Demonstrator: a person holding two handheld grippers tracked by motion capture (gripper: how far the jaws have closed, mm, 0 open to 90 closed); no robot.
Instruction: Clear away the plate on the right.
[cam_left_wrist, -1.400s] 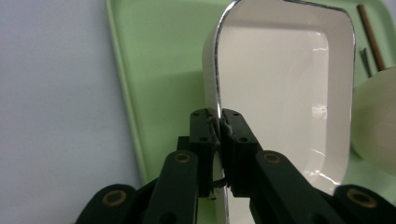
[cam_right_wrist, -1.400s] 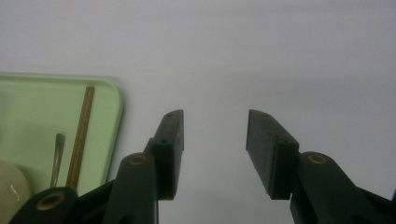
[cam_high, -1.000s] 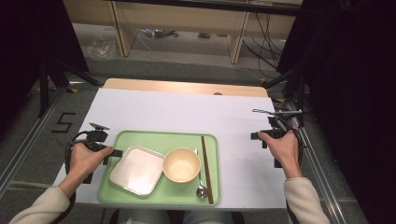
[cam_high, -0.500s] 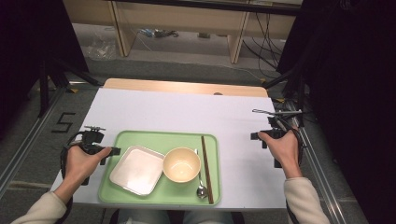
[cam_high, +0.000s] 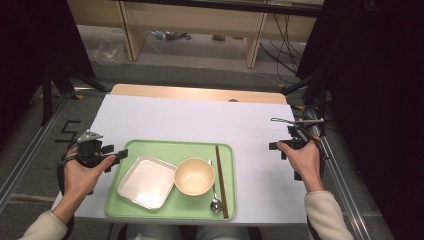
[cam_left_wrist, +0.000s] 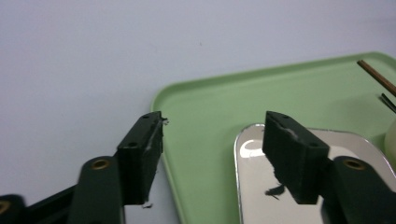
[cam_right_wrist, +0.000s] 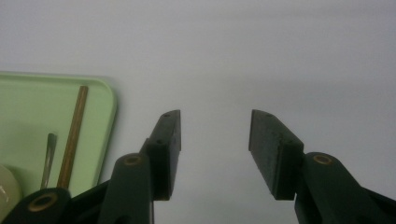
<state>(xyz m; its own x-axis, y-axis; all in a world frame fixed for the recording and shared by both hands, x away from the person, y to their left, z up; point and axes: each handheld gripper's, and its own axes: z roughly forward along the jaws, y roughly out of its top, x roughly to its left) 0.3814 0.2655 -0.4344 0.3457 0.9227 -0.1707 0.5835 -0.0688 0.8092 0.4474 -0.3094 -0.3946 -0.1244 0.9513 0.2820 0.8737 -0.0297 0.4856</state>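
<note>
Left gripper (cam_left_wrist: 212, 154): jaws just been opening, straddling tray (cam_left_wrist: 205, 98) edge, gripping nothing.
Right gripper (cam_right_wrist: 215, 149): wide, empty, right of tray.
Progress: tray apparently just set down.

A tray (cam_high: 165, 212) is sitting on the table (cam_high: 200, 115), near its front edge. In the tray, a plate (cam_high: 146, 181) is lying leftmost, a bowl (cam_high: 194, 176) beside it, then a spoon (cam_high: 214, 200), with chopsticks (cam_high: 221, 181) lying rightmost.
</note>
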